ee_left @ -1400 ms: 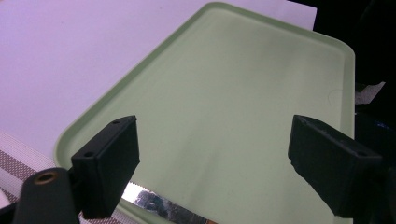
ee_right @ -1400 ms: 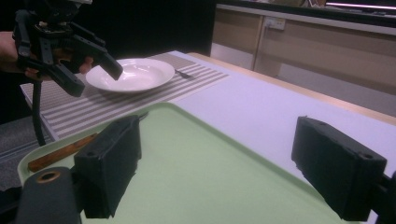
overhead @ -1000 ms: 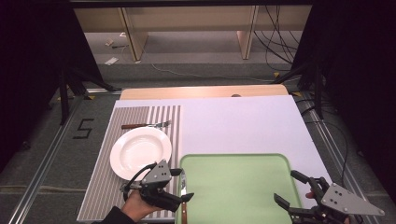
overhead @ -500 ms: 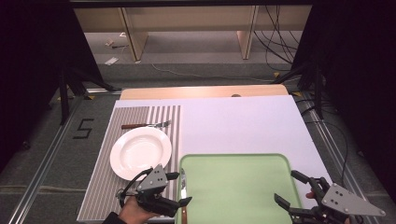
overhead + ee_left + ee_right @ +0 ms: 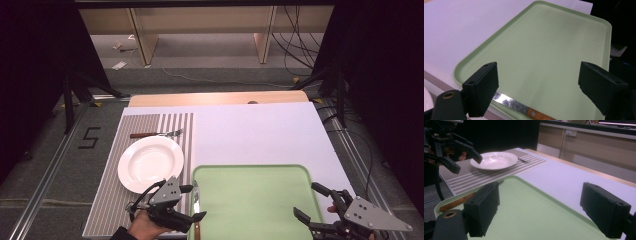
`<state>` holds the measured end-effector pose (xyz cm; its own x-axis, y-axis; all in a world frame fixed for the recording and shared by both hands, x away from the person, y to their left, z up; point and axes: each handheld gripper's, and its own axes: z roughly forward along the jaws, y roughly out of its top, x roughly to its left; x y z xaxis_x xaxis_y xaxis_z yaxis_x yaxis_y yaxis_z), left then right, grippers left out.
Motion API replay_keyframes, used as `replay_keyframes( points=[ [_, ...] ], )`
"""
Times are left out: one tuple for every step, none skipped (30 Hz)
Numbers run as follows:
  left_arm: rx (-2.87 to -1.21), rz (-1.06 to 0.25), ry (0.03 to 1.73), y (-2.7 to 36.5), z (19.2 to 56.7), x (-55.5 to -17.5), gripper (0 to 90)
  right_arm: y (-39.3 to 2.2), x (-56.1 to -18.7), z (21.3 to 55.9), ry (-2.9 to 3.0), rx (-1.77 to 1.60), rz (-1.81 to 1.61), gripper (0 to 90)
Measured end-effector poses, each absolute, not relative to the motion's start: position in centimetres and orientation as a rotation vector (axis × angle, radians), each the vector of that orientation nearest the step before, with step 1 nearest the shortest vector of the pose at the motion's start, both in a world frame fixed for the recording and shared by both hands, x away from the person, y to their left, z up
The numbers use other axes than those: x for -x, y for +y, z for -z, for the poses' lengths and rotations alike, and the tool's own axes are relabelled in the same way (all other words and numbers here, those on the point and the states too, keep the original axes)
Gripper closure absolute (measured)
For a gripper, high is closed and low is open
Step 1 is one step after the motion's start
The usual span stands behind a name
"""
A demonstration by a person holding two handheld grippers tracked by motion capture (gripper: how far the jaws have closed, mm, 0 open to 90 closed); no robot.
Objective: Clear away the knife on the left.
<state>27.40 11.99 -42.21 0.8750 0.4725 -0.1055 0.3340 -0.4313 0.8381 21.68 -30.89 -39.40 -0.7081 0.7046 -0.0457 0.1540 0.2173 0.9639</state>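
A knife (image 5: pixel 196 200) with a wooden handle lies along the left rim of the green tray (image 5: pixel 280 172). My left gripper (image 5: pixel 194 202) hovers just above the blade, open, one jaw on each side of it. In the left gripper view the knife (image 5: pixel 524 110) sits low between the open jaws of the left gripper (image 5: pixel 539 75), over the tray (image 5: pixel 607 30). My right gripper (image 5: pixel 306 200) is open over the tray's near right corner with nothing between its fingers. The right gripper view shows the open right gripper (image 5: pixel 540 200), the knife handle (image 5: pixel 456 203) and the left gripper (image 5: pixel 456 152) farther off.
A white plate (image 5: pixel 150 162) rests on the striped placemat (image 5: pixel 107 200), with a fork (image 5: pixel 157 134) beyond it. The white table cover (image 5: pixel 250 130) stretches behind the tray. Dark floor and cables surround the table. The plate (image 5: pixel 494 160) and fork (image 5: pixel 524 160) also show in the right gripper view.
The left hand and gripper have drawn back slightly toward the near edge, still open over the knife. The right gripper and the knife have not moved.
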Motion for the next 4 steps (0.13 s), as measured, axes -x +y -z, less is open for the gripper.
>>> replay_keyframes(
  points=[
    [-2.06,-0.173,0.582,11.89,42.17,-27.42,16.4,-30.87,-21.68,39.41,2.018,-0.793,-1.507,16.9],
    [-2.058,-0.167,0.577,11.74,42.17,-27.45,16.5,-30.87,-21.69,39.42,2.02,-0.794,-1.506,16.9],
    [-2.062,-0.162,0.569,11.55,42.17,-27.47,16.5,-30.87,-21.69,39.42,2.02,-0.794,-1.506,16.9],
    [-2.068,-0.16,0.56,11.3,42.18,-27.5,16.4,-30.85,-21.68,39.42,2.019,-0.794,-1.506,16.9]
  ],
)
